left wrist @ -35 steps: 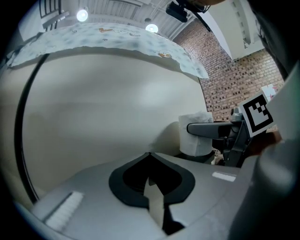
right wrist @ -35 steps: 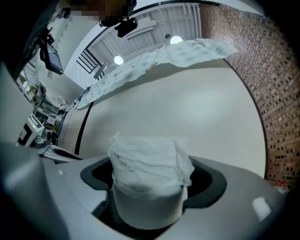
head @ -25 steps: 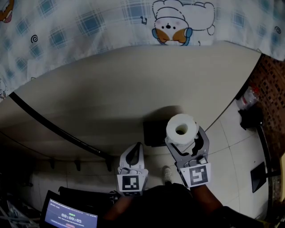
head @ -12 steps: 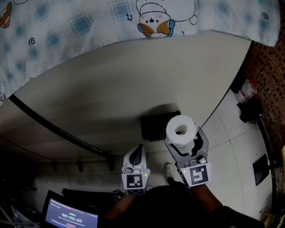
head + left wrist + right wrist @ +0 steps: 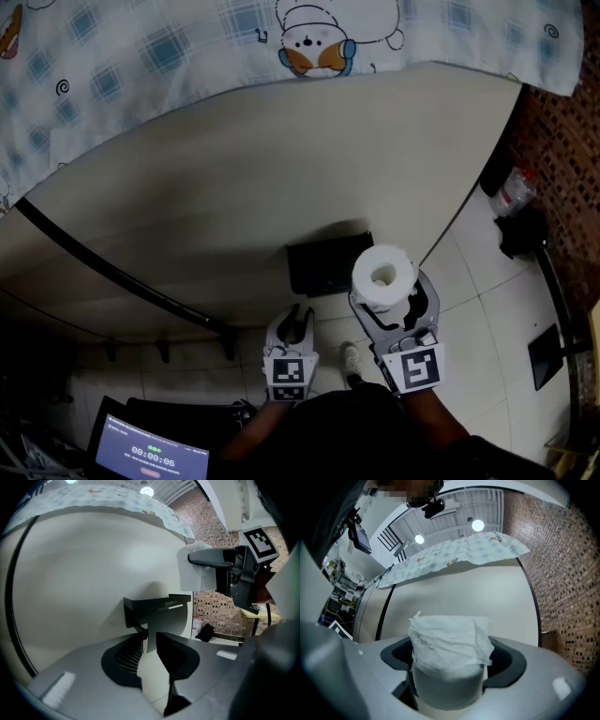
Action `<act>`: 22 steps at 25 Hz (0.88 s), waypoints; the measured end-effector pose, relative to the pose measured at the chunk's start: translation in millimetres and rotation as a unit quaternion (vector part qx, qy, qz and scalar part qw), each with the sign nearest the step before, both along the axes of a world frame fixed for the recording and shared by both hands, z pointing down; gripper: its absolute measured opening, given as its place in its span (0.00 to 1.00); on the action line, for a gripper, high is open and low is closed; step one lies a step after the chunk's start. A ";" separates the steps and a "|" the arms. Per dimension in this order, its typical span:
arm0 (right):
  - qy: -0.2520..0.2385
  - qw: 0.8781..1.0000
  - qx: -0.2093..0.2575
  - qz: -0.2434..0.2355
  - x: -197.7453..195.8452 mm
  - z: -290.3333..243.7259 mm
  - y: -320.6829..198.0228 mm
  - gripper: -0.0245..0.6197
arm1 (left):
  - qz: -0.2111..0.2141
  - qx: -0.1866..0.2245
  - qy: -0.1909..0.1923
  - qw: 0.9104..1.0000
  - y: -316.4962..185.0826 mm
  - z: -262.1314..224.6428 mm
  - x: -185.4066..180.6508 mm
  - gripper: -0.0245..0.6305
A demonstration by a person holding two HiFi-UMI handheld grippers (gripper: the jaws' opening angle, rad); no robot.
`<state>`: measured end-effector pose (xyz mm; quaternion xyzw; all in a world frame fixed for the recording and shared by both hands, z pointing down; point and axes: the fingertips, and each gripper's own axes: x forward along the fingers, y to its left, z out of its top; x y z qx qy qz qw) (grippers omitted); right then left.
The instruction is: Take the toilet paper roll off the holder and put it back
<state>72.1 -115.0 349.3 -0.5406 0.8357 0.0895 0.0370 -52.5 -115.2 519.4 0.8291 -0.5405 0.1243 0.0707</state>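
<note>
A white toilet paper roll [image 5: 382, 277] stands upright between the jaws of my right gripper [image 5: 384, 287], which is shut on it just in front of the cream wall. In the right gripper view the roll [image 5: 449, 660] fills the gap, its loose torn end on top. The black holder [image 5: 323, 264] is fixed to the wall, just left of and behind the roll, and carries no roll. My left gripper [image 5: 293, 321] hangs lower, below the holder, its jaws a narrow slit apart with nothing between them. The left gripper view looks up at the holder [image 5: 157, 609] and the held roll [image 5: 191, 571].
A blue checked cloth [image 5: 187, 47] with a cartoon print hangs over the wall's top. A black strip [image 5: 112, 267] runs across the wall at the left. A brick wall [image 5: 562, 159], a plastic bottle [image 5: 514, 192] and a black bag [image 5: 525, 234] are at the right. A lit screen [image 5: 150, 457] is at the bottom left.
My left gripper has sunk lower and drifted a little right, under the holder. The right gripper still holds the roll at about the same spot. The view has shifted slightly.
</note>
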 end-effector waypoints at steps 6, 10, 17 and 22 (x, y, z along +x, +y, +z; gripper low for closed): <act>0.000 1.000 -0.003 -0.004 6.5 -1.7 -8.6 0.72 | -0.006 -0.025 0.001 1.000 -13.7 8.2 6.2 0.20; 0.004 1.000 -0.005 -0.009 7.8 -1.1 -14.1 0.72 | -0.003 -0.027 -0.006 1.000 -21.6 10.3 10.3 0.21; 0.000 1.000 -0.018 -0.013 10.4 5.3 -24.1 0.72 | 0.007 -0.022 -0.009 1.000 -28.1 3.9 16.3 0.17; -0.006 1.000 -0.017 -0.012 11.4 4.7 -27.1 0.72 | 0.011 -0.024 -0.009 1.000 -24.0 4.0 17.2 0.16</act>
